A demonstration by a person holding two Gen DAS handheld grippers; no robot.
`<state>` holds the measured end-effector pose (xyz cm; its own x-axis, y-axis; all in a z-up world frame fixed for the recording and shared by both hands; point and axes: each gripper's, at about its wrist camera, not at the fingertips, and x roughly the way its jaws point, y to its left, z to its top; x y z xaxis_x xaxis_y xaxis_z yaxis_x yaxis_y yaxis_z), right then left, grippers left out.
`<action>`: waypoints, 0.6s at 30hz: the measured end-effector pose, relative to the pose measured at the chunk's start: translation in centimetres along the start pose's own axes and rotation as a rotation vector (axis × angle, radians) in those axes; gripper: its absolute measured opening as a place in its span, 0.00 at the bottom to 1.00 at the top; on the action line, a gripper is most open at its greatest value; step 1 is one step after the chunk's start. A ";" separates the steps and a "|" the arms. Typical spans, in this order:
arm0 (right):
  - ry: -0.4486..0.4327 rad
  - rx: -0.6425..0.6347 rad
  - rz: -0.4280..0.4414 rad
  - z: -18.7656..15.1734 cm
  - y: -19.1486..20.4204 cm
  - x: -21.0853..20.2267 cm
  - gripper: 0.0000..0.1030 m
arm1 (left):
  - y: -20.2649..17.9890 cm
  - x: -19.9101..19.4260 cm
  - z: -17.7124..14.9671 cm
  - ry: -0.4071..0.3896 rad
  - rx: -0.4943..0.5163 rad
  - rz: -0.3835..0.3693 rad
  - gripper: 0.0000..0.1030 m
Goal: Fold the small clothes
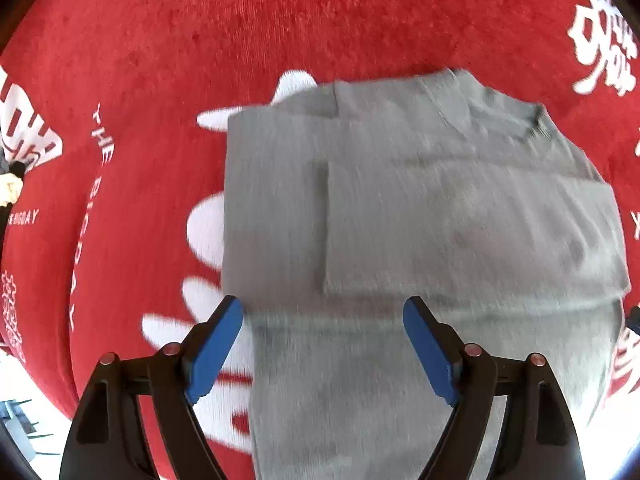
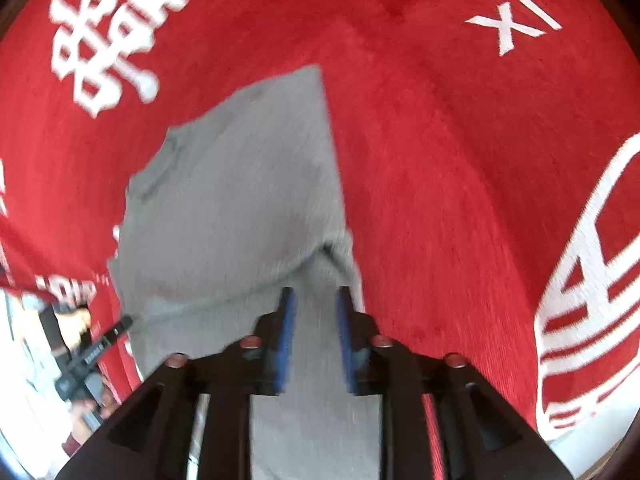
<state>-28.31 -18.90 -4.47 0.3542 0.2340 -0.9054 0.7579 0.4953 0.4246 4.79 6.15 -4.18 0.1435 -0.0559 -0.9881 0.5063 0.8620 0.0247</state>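
Meanwhile, the partly folded grey knit garment (image 1: 400, 208) lies on the red white-printed plush cloth (image 1: 200, 20), left gripper (image 1: 323, 312) spread wide above it, right gripper (image 2: 316, 300) parted, gripping nothing.

Red cloth (image 1: 160, 40) with white print (image 1: 604, 40) (letters, characters) underneath.

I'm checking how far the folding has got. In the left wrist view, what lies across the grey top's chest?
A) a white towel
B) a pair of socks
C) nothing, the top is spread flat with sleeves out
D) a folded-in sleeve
D: on the grey top a sleeve lies folded across the body, over the red cloth.
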 end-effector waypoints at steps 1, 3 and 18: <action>0.010 -0.022 -0.014 -0.6 0.5 -0.2 0.46 | -0.2 -0.4 -0.6 0.010 0.006 -0.005 0.81; 0.025 -0.065 -0.028 -1.8 1.3 -0.5 0.46 | -0.7 -1.2 -1.6 0.029 0.020 -0.014 0.81; 0.155 -0.185 -0.062 -8.2 3.9 1.3 0.48 | -6.8 -3.3 -7.4 0.154 0.053 -0.075 0.81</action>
<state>-29.43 -9.84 -3.97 0.2107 0.3170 -0.9247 0.6575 0.6541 0.3741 -5.44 4.18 -2.21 -0.0268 -0.0379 -0.9989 0.5550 0.8305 -0.0464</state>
